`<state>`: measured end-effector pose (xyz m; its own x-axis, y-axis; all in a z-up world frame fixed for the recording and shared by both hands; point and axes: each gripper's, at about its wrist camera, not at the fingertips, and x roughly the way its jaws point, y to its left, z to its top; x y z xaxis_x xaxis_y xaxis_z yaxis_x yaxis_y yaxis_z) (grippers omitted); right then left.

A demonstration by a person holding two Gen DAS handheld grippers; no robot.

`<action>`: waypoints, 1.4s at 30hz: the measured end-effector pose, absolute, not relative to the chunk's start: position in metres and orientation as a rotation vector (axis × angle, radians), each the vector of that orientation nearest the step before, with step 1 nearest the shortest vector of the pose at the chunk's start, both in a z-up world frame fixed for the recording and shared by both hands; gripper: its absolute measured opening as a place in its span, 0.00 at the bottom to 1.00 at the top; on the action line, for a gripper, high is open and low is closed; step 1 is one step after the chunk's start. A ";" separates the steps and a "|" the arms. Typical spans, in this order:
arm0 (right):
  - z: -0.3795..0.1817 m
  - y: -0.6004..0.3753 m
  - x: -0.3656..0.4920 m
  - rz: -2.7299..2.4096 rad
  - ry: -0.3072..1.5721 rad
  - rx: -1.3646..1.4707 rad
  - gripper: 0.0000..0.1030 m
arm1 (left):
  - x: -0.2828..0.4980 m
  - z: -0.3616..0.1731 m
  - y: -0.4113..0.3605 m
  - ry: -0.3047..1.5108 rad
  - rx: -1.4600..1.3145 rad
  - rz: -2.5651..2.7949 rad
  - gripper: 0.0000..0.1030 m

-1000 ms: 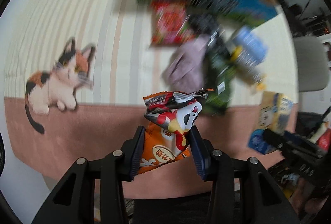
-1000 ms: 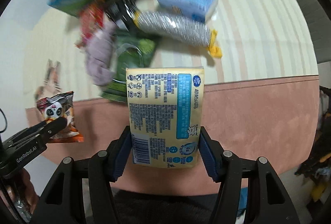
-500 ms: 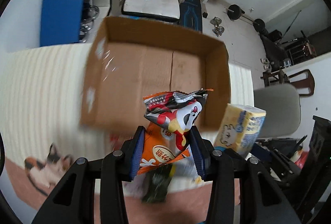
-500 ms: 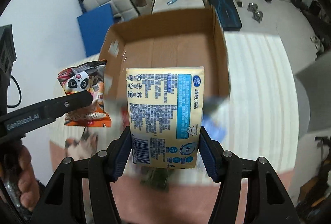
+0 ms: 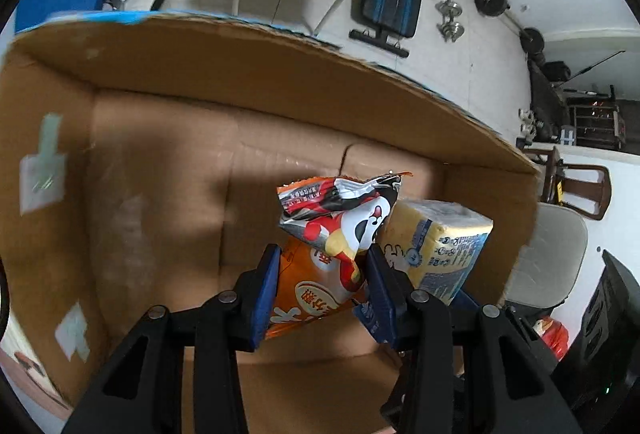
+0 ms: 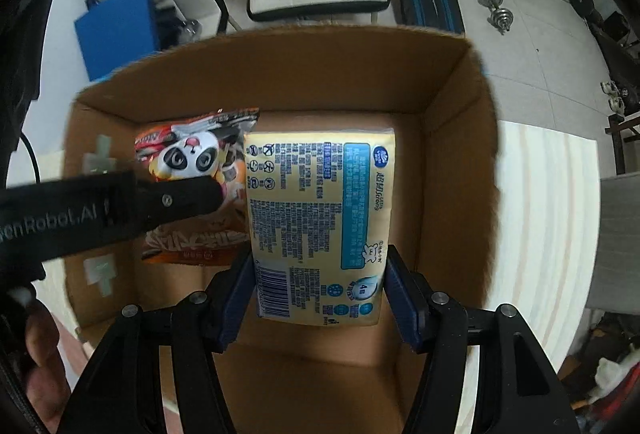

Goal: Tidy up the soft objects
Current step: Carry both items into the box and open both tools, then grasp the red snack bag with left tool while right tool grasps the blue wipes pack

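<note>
Left wrist view: the left gripper [image 5: 320, 282] is clamped on an orange panda snack bag [image 5: 332, 234], held above the open cardboard box [image 5: 160, 161]. Right wrist view: the right gripper [image 6: 320, 286] is pinched on a yellow tissue pack [image 6: 320, 218], held over the same box, just beside the snack bag. A striped worktop [image 6: 540, 213] is seen beyond the box wall.

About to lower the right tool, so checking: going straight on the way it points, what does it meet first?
Probably the bare box floor; the tissue pack it grips would land first. Depth is unclear.
</note>
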<state>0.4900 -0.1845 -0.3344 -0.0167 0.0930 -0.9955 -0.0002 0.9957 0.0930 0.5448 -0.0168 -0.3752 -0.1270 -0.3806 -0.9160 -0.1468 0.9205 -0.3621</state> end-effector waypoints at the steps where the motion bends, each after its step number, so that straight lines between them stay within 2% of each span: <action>1: -0.338 -0.182 0.495 0.073 1.590 0.064 0.62 | 0.548 -0.380 -0.019 1.711 -0.395 -0.211 0.39; 8: -0.367 -0.176 0.510 0.063 1.625 0.028 0.63 | 0.557 -0.397 -0.021 1.773 -0.358 -0.191 0.40; 10: -0.370 -0.173 0.512 0.060 1.640 0.013 0.64 | 0.556 -0.397 -0.021 1.785 -0.348 -0.169 0.43; 11: -0.368 -0.173 0.512 0.058 1.637 0.009 0.65 | 0.556 -0.396 -0.022 1.794 -0.333 -0.168 0.51; 12: -0.367 -0.173 0.513 0.056 1.633 0.007 0.65 | 0.557 -0.392 -0.022 1.792 -0.310 -0.164 0.68; 14: -0.363 -0.174 0.513 0.052 1.629 0.015 0.66 | 0.556 -0.382 -0.023 1.770 -0.285 -0.158 0.87; 16: -0.357 -0.174 0.513 0.047 1.626 0.027 0.68 | 0.554 -0.368 -0.022 1.744 -0.266 -0.153 0.88; 18: -0.347 -0.172 0.509 0.045 1.618 0.021 0.73 | 0.551 -0.355 -0.023 1.721 -0.249 -0.153 0.95; 20: -0.338 -0.170 0.505 0.044 1.604 0.015 0.92 | 0.546 -0.335 -0.024 1.679 -0.217 -0.150 0.96; 23: -0.322 -0.168 0.498 0.045 1.581 0.018 0.94 | 0.532 -0.306 -0.029 1.629 -0.168 -0.149 0.96; 25: -0.310 -0.167 0.489 0.043 1.571 0.020 1.00 | 0.522 -0.295 -0.028 1.597 -0.133 -0.151 0.97; 35: -0.265 -0.165 0.442 0.084 1.499 0.035 1.00 | 0.447 -0.231 0.000 1.436 -0.066 -0.139 0.97; 42: -0.226 -0.159 0.357 0.207 1.425 -0.052 1.00 | 0.360 -0.202 0.015 1.306 0.003 -0.091 0.97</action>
<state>0.3569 -0.1593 -0.2257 0.1307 0.1118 -0.9851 -0.1738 0.9808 0.0883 0.3596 0.0145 -0.2022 0.2589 -0.0653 -0.9637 0.0692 0.9964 -0.0489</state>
